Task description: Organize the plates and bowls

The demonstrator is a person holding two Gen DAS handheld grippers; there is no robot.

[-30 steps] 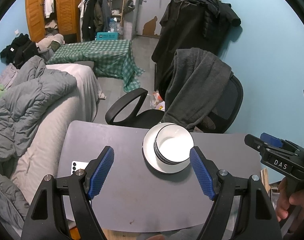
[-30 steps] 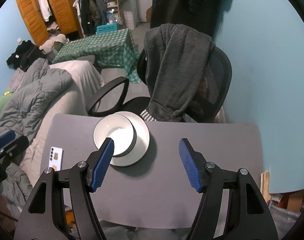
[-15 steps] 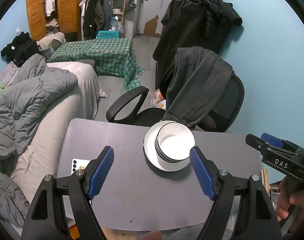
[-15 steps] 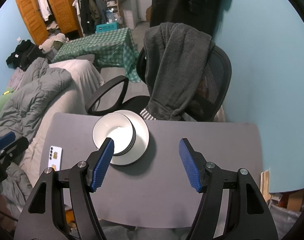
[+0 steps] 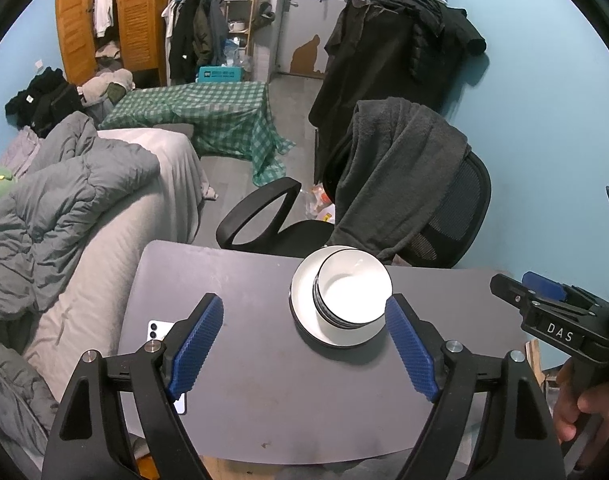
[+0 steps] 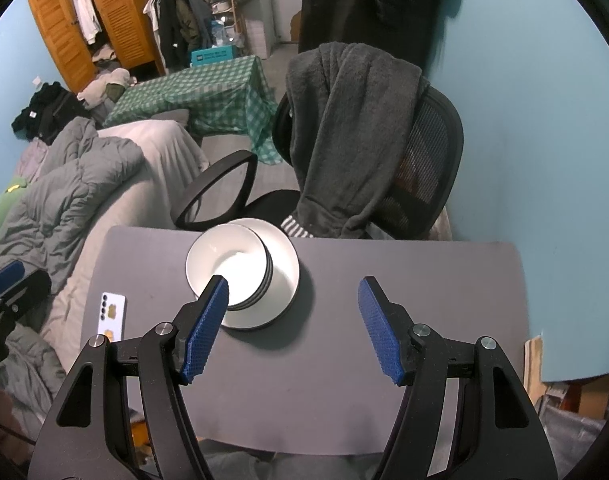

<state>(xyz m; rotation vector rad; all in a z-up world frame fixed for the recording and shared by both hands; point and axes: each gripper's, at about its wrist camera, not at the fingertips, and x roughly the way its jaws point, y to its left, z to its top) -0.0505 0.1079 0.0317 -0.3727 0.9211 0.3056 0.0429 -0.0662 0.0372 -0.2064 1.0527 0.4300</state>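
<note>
Grey table (image 5: 264, 392), bare apart from a white phone (image 6: 113, 316) near the left edge and the dish stack toward the far edge, just left of centre. Stack is a white plate (image 6: 285, 280) with black-rimmed white bowls (image 5: 354, 294) nested on it, sitting off-centre on the plate. Behind the table: black mesh office chair (image 5: 460, 216) with a dark grey fleece (image 6: 344, 128) draped over its back, light blue wall on the right. Left side has a bed with a grey duvet (image 5: 64, 200); farther back a low table under a green checked cloth (image 5: 208, 116), an orange louvred wardrobe (image 6: 104, 20) and a clothes rail. Left gripper (image 5: 304, 352) hovers above the near half of the table, jaws very wide and opening, nothing between the blue pads, touching nothing. Right gripper (image 6: 294, 328) also above the table, jaws parted about halfway and empty; its left pad overlaps the bowls in view, but I can't tell any contact. A hand (image 5: 580, 404) holds the right gripper's handle at the right edge of the left view.
</note>
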